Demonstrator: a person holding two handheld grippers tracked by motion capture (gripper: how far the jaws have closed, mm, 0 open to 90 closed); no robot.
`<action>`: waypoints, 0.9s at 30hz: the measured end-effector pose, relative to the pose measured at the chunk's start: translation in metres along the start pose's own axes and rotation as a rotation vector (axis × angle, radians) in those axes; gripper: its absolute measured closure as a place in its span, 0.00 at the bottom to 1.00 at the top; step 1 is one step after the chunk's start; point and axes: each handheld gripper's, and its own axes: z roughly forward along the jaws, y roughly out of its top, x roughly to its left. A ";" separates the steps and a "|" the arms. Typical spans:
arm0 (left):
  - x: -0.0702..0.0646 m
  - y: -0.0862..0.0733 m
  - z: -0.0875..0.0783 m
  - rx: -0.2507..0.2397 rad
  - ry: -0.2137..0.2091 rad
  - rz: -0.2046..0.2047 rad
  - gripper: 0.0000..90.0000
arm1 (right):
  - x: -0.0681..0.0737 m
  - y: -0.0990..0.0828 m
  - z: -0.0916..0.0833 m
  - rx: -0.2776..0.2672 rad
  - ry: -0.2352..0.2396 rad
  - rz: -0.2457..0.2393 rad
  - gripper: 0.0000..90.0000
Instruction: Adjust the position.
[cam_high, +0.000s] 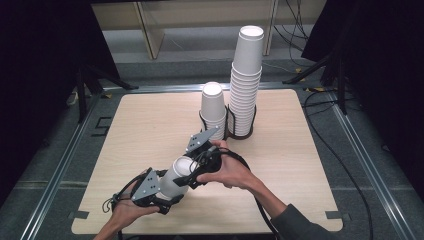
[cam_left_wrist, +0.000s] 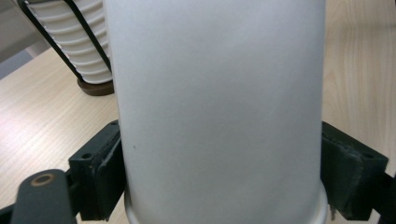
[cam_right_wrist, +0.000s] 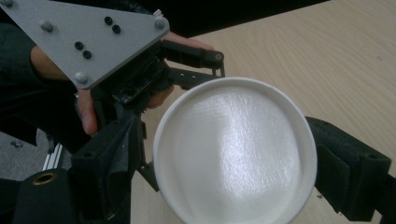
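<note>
A white paper cup (cam_high: 175, 182) lies tilted between my two grippers over the table's near edge, its mouth facing up and away. My left gripper (cam_high: 167, 194) holds it near the base. In the left gripper view both pads press the wall of the cup (cam_left_wrist: 219, 107), and the left gripper (cam_left_wrist: 219, 186) is shut on it. My right gripper (cam_high: 192, 170) sits at the rim. In the right gripper view the open mouth of the cup (cam_right_wrist: 233, 154) lies between the jaws of the right gripper (cam_right_wrist: 229, 172), whose pads flank the rim closely.
A tall stack of white cups (cam_high: 246, 80) stands in a black wire holder at the back of the wooden table (cam_high: 300, 165). A shorter stack (cam_high: 213, 107) stands just left of it. Black cables trail on the floor to the right.
</note>
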 end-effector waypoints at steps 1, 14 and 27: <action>0.000 0.000 0.000 -0.002 -0.002 -0.003 0.16 | 0.001 0.000 0.000 0.018 0.002 0.024 0.17; -0.002 0.000 0.002 0.034 -0.041 0.026 0.16 | 0.001 -0.001 0.011 0.110 0.014 0.014 0.24; 0.001 -0.003 0.002 -0.071 -0.041 -0.044 0.06 | -0.005 -0.005 -0.003 0.030 0.038 0.009 0.27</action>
